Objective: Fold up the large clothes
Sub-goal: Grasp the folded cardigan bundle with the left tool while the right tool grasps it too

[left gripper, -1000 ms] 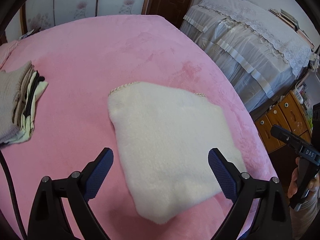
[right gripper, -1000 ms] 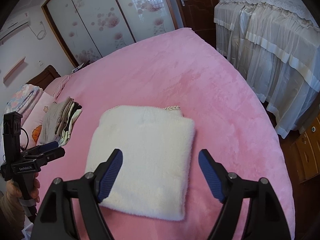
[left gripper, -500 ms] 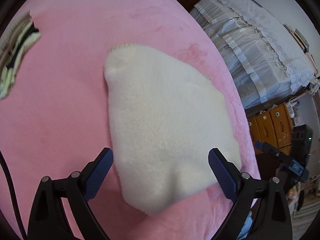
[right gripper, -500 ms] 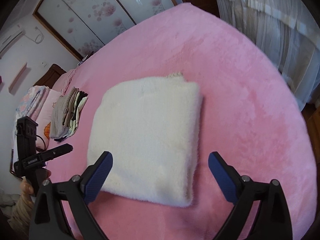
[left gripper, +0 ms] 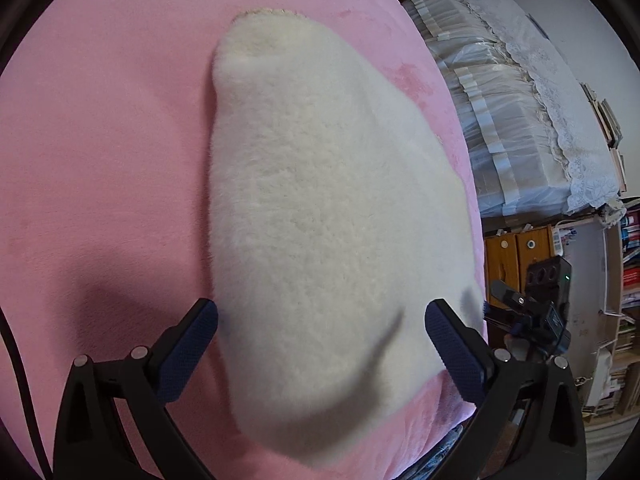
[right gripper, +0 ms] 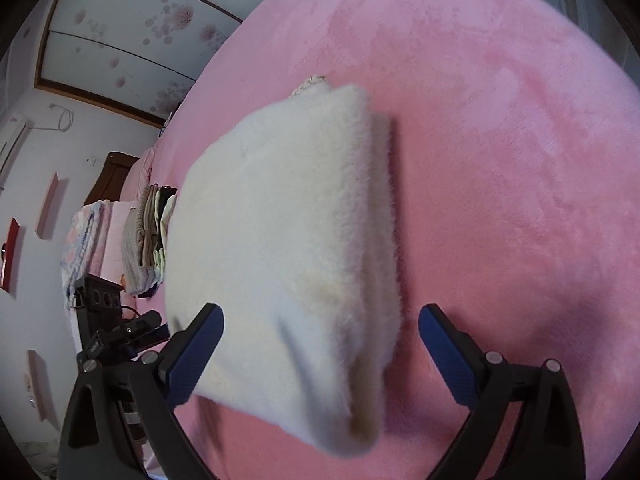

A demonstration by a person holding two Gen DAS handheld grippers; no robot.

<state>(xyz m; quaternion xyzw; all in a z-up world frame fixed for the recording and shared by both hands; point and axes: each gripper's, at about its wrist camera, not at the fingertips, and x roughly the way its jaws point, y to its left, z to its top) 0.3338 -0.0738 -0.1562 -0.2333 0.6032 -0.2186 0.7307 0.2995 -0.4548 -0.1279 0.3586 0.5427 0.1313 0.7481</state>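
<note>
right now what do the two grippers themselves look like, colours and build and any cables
Both match: the left gripper and right gripper have matte black angular frames with silver round bolt heads, and two splayed fingers faced with dark blue textured pads. A thin black cable runs down beside the left one. Seen from the right wrist, the left unit carries a black box with round sockets. No sleeves are visible.

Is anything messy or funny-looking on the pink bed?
Nothing much stands out. The folded fluffy white garment lies flat on the pink plush blanket, with only a bit of knitted trim poking out at its far corner. Both tongs, left and right, are open. The stack of folded clothes looks tidy.
</note>
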